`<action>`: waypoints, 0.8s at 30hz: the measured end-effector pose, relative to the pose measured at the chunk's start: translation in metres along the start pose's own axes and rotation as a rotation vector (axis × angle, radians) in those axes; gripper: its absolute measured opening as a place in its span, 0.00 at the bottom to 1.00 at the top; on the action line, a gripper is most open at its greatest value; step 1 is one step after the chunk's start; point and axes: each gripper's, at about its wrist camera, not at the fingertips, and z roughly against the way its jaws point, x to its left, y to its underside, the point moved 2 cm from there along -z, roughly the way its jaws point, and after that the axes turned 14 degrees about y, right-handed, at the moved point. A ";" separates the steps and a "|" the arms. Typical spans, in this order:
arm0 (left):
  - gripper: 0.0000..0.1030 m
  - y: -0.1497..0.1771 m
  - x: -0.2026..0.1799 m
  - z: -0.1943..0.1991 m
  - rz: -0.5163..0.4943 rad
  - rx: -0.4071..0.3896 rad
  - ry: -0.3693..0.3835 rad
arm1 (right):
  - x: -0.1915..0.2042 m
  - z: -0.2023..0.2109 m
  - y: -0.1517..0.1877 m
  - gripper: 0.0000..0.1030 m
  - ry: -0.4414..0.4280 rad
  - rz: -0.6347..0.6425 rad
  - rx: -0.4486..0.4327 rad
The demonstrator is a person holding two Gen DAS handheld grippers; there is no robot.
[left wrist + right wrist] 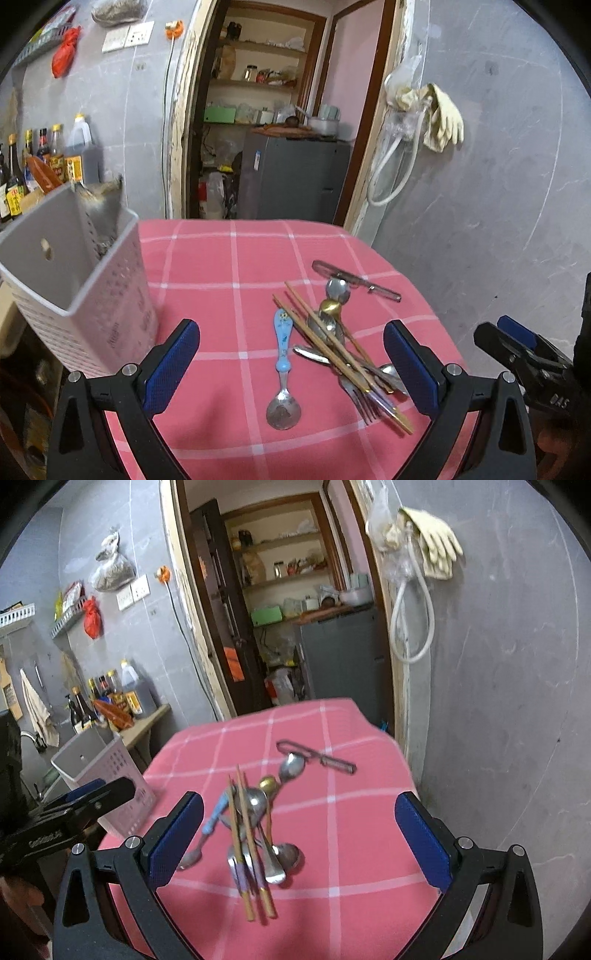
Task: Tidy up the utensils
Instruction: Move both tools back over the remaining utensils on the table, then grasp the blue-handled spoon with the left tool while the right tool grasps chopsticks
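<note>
Left gripper spread, utensil pile, holder alongside

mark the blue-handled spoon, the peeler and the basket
blue spoon point(283, 338): left wrist view, on the handle.
peeler point(334, 763): right wrist view, on the frame.
basket point(107, 295): left wrist view, on the perforated front wall.

Left gripper and right gripper hover side by side, jaws spread wide
</note>
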 end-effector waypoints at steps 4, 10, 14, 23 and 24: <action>0.97 0.005 0.009 -0.024 0.031 0.040 -0.008 | -0.003 -0.021 0.006 0.99 -0.030 0.019 0.048; 0.90 0.011 0.024 -0.050 0.081 0.089 -0.009 | 0.000 -0.054 0.007 0.93 -0.095 0.041 0.115; 0.75 0.013 0.031 -0.067 0.105 0.135 -0.008 | 0.013 -0.075 0.007 0.75 -0.139 0.054 0.165; 0.45 0.019 0.048 -0.092 0.168 0.228 0.039 | 0.053 -0.100 0.019 0.47 -0.231 0.169 0.238; 0.42 0.020 0.049 -0.095 0.175 0.238 0.044 | 0.057 -0.101 0.021 0.45 -0.239 0.183 0.245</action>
